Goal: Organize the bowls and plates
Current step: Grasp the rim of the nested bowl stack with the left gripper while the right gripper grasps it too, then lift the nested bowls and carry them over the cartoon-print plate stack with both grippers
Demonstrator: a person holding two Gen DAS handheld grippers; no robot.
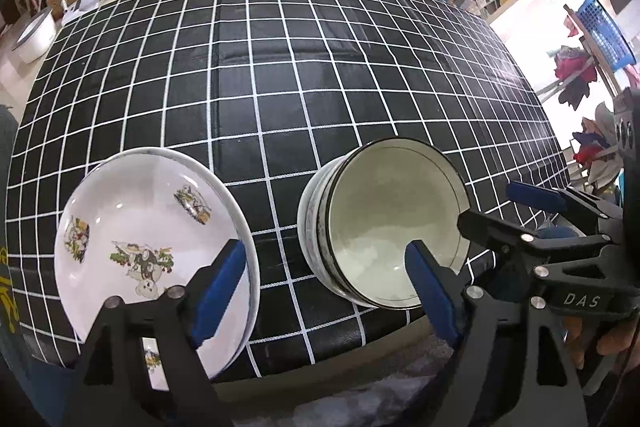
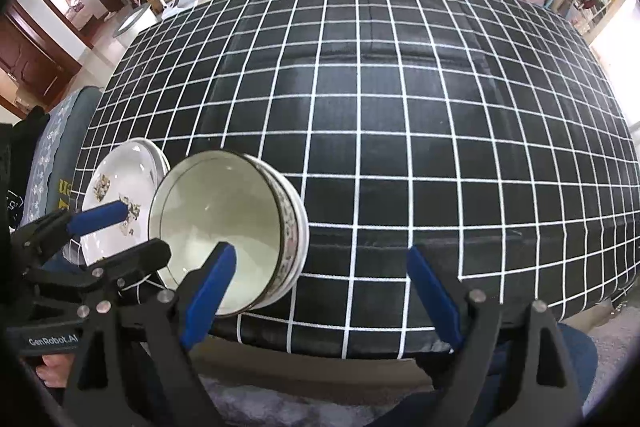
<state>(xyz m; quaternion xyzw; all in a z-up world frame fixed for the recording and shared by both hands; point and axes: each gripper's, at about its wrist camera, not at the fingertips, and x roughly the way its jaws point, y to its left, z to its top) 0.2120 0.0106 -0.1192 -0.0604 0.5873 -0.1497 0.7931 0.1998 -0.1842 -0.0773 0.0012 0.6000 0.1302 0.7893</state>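
Checked worktop [image 1: 320,75] carried plates [image 1: 152,251] w/ bowls [image 1: 384,223] just beside, near front edge. Left gripper [image 1: 326,291] & right gripper [image 2: 322,291] both released, holding nothing.

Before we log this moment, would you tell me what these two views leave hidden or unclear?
- Number of stacked plates: left wrist view shows only rim edges; the left gripper finger covers the near part.
- Number of nested bowls: right wrist view, walls overlap; the right gripper finger hides the near rim.
- Tablecloth near edge: both views, hidden behind the grippers.
- Shelf items: too small.
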